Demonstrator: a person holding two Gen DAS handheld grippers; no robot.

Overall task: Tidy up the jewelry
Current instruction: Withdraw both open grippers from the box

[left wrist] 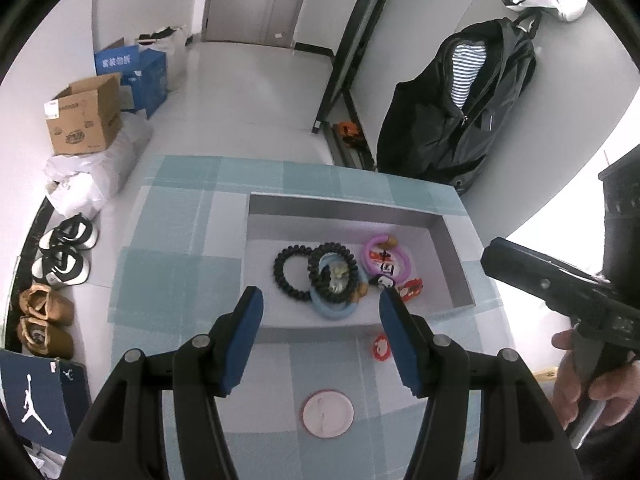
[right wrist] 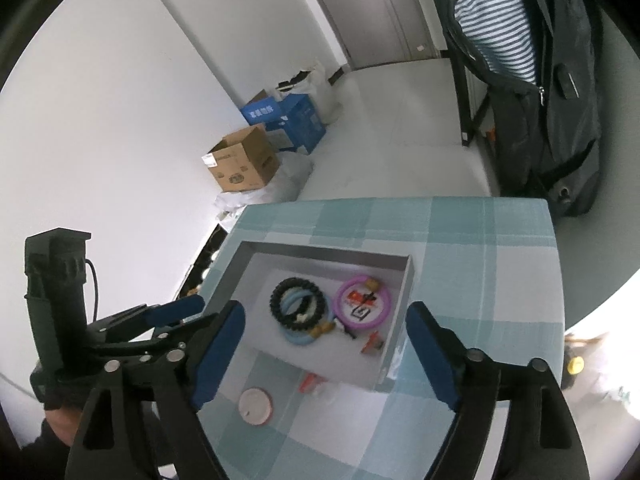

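Observation:
A shallow grey box [left wrist: 344, 207] [right wrist: 394, 360] sits on the checked tablecloth. In it lie two black coil hair ties [left wrist: 289, 273] [right wrist: 298, 300], a light blue ring [left wrist: 334, 312] [right wrist: 298, 338], a pink ring [left wrist: 374, 260] [right wrist: 362, 300] and small red clips [left wrist: 412, 289] [right wrist: 374, 346]. Outside the box, near its front wall, lie a red-and-white clip [left wrist: 381, 346] [right wrist: 311, 383] and a round pink-rimmed white disc [left wrist: 327, 414] [right wrist: 256, 401]. My left gripper [left wrist: 320, 312] is open and empty, above the box's front wall. My right gripper [right wrist: 325, 332] is open and empty, above the box.
The tablecloth [left wrist: 176, 272] [right wrist: 480, 264] is teal and white. On the floor to the left are shoes [left wrist: 64, 256], cardboard boxes [left wrist: 86, 116] [right wrist: 242, 164] and white bags. A black jacket [left wrist: 460, 112] [right wrist: 560, 92] hangs behind the table.

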